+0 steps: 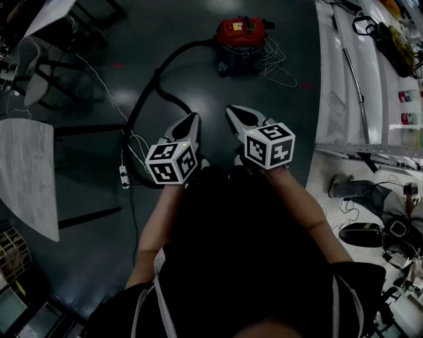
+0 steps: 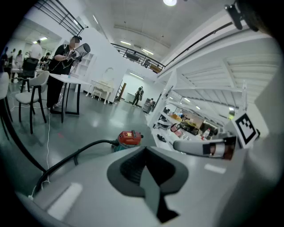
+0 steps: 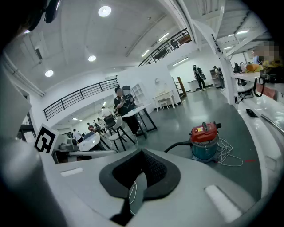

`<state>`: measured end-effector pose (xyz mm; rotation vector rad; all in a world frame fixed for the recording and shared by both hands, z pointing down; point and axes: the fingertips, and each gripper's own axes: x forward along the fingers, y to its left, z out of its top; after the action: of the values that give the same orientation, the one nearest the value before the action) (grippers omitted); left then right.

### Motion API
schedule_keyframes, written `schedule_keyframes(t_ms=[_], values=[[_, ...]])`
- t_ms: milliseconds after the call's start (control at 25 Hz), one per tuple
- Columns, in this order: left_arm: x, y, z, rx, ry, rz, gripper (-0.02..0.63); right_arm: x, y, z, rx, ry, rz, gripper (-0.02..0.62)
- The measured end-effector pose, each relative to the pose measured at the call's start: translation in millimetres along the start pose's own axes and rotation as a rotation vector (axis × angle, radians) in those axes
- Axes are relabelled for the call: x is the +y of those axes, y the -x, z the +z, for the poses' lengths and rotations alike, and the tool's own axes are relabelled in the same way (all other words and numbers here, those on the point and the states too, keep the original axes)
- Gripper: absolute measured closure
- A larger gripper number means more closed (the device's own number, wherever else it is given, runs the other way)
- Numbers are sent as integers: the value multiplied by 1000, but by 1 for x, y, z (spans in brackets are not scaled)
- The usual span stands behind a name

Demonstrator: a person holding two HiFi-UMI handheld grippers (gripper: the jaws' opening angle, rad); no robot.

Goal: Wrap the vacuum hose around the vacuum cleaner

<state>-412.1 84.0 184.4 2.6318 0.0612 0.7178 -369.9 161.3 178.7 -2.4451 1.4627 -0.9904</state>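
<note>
head cam looks steeply down, close over my left gripper (image 1: 193, 119) and right gripper (image 1: 231, 111). each gripper cam sits right behind its own jaws, facing forward over the floor (image 1: 165, 20). all three share the vacuum cleaner (image 1: 242, 36).

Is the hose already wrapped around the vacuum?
No, the hose lies stretched out across the floor, away from the vacuum.

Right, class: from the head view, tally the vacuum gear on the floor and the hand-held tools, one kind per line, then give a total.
vacuum: 1
hose: 1
cable: 1
tools: 2, left tool and right tool
Total: 5
</note>
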Motion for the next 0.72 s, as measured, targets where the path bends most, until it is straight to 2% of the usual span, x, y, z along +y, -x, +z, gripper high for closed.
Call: schedule_keyframes(t_ms=[240,480,720], values=[[-2,1,-1,-3,2,3,598,-1,3,-1,-2,-5,-3,601],[-2,1,-5,3,4,7,598,-4,6,0,-29,-55,12,601],[-3,-1,-8,-4,25,2,598,-8,6,-7,0,-41,13,601]])
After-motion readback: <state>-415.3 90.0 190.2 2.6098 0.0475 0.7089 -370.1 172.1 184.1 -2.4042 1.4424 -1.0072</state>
